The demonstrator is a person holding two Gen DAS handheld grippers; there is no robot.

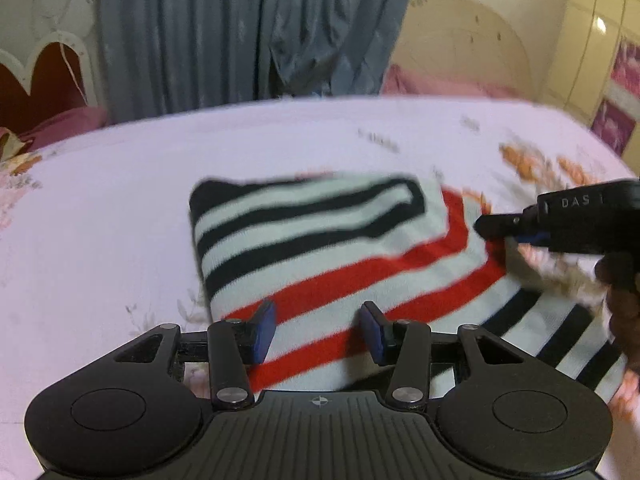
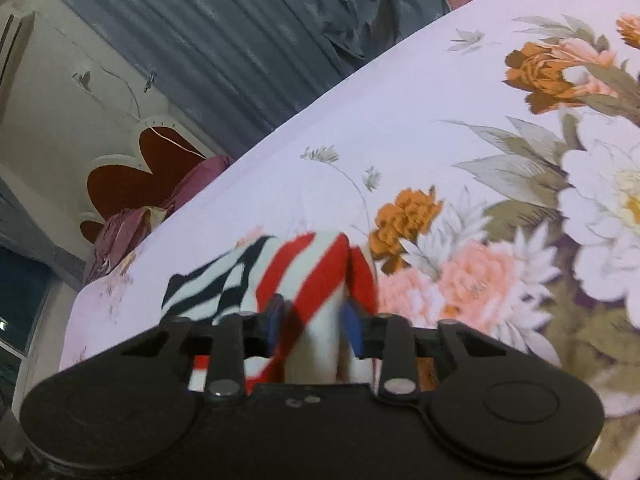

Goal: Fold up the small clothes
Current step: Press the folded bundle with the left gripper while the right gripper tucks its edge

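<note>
Striped garment (image 1: 320,248): white knit with black and red stripes, partly folded, lying on the bed (image 1: 120,208) near its middle; black-striped portion folded over the red-striped portion.

Left hand-held gripper (image 1: 318,330): jaws spread apart, blue pads (image 1: 264,330) hovering over the garment's near edge, holding nothing.

Right hand-held gripper (image 2: 316,322): jaws partly closed around a bunched fold of the garment; in the left view it meets the garment's right edge (image 1: 486,228).

Bedsheet (image 2: 500,200): pale lilac, floral print.

Curtain (image 1: 248,28): grey, behind the bed.
</note>
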